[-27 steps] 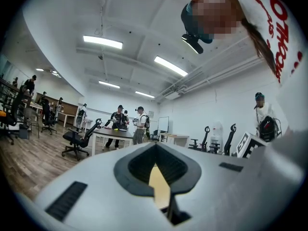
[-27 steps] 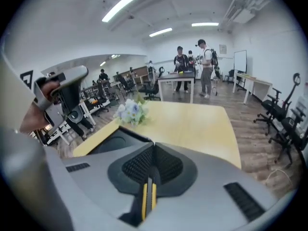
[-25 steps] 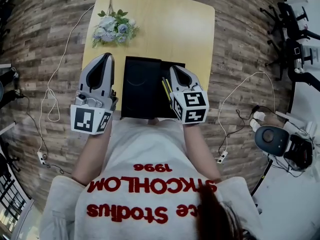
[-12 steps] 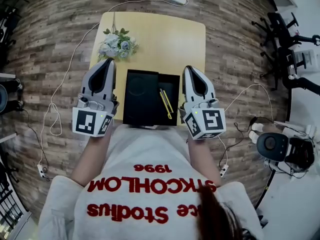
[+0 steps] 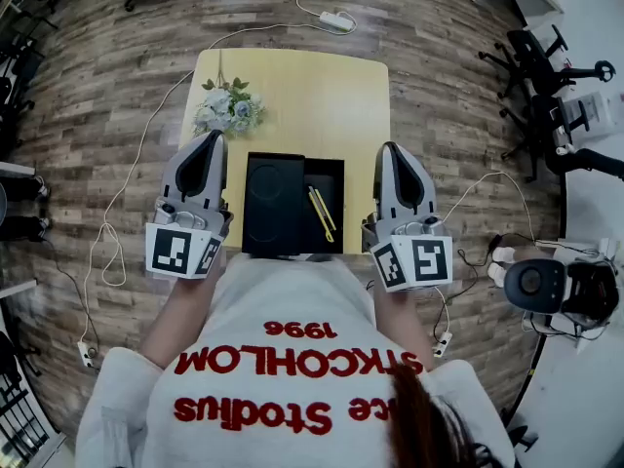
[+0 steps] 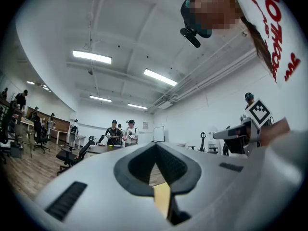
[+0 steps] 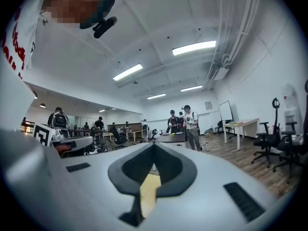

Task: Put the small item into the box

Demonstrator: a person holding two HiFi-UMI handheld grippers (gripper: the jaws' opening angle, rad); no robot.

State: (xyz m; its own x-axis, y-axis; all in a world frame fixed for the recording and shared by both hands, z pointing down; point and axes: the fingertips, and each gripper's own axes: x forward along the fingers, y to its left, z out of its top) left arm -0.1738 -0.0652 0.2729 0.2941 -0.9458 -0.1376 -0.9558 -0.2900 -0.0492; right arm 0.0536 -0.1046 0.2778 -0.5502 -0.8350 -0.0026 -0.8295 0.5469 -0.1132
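An open black box (image 5: 278, 208) lies on the yellow table (image 5: 331, 96) near its front edge. Two slim yellow pen-like items (image 5: 322, 213) lie in its right compartment. My left gripper (image 5: 213, 136) hangs at the box's left side, over the table's left edge. My right gripper (image 5: 390, 148) is to the right of the box, past the table's right edge. Both are shut with nothing between the jaws. In the left gripper view the left gripper (image 6: 155, 145) points out into the room with its tips together. The right gripper (image 7: 154, 145) does the same in the right gripper view.
A bunch of pale artificial flowers (image 5: 227, 110) lies at the table's far left. Cables (image 5: 117, 203) and a power strip (image 5: 333, 19) run over the wooden floor. Office chairs (image 5: 551, 76) stand at the right. Several people stand at desks far off in both gripper views.
My right gripper has moved right, from above the box's right compartment to beside the table's right edge. The yellow items lie uncovered in the box. The left gripper has barely shifted.
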